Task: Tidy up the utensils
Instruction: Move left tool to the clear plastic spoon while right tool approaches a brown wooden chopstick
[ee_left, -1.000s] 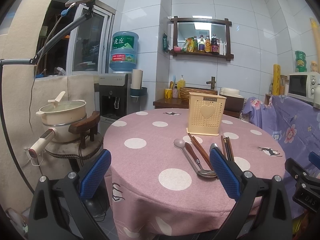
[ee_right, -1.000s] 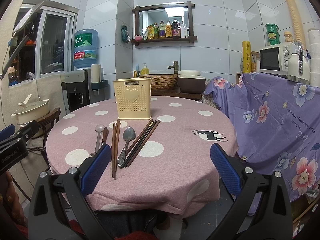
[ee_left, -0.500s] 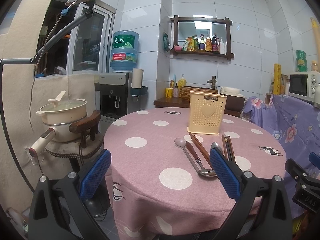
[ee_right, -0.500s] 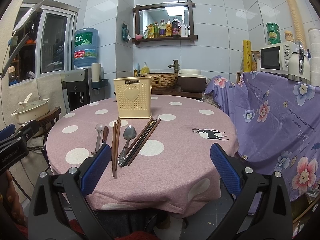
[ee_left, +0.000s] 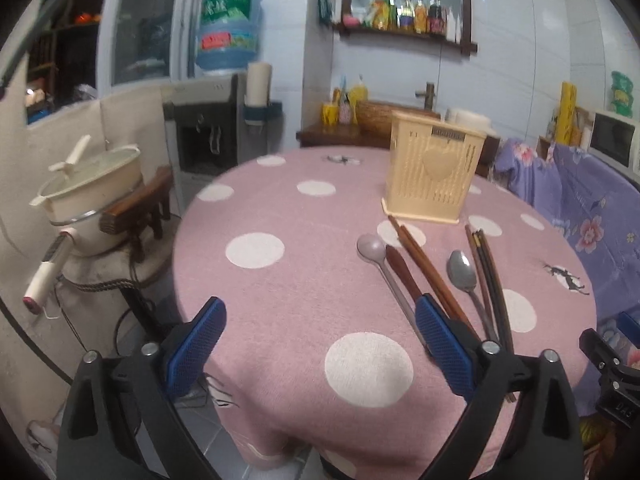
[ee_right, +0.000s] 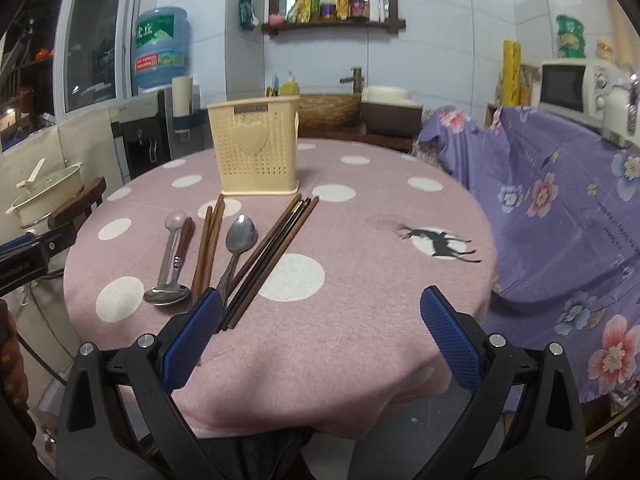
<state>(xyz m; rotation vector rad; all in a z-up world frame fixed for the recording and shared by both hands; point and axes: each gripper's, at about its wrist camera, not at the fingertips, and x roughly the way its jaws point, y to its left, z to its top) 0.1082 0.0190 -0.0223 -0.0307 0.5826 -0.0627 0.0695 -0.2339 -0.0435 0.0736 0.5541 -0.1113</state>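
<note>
A cream utensil holder point(ee_left: 434, 174) point(ee_right: 258, 152) stands upright on the round pink dotted table point(ee_left: 304, 272) point(ee_right: 360, 280). In front of it lie two steel spoons point(ee_right: 236, 248) point(ee_left: 464, 276), a pale spoon point(ee_right: 170, 240) point(ee_left: 380, 264), reddish-brown chopsticks point(ee_right: 208, 244) point(ee_left: 424, 260) and dark chopsticks point(ee_right: 276, 244) point(ee_left: 490, 276). My left gripper point(ee_left: 320, 344) is open over the table's near left edge, its right finger point(ee_left: 440, 340) over the utensil handles. My right gripper point(ee_right: 320, 336) is open, its left finger point(ee_right: 192, 336) by the chopstick ends.
A cream pot point(ee_left: 92, 192) sits on a wooden stool left of the table. A water dispenser point(ee_left: 208, 136) stands behind. A purple floral cloth point(ee_right: 560, 216) covers furniture on the right, with a microwave point(ee_right: 576, 84) on top. A sink counter point(ee_right: 360, 120) is behind.
Both grippers have moved forward and tilted down toward the table; the utensils and the holder now look closer. Nothing on the table has moved.
</note>
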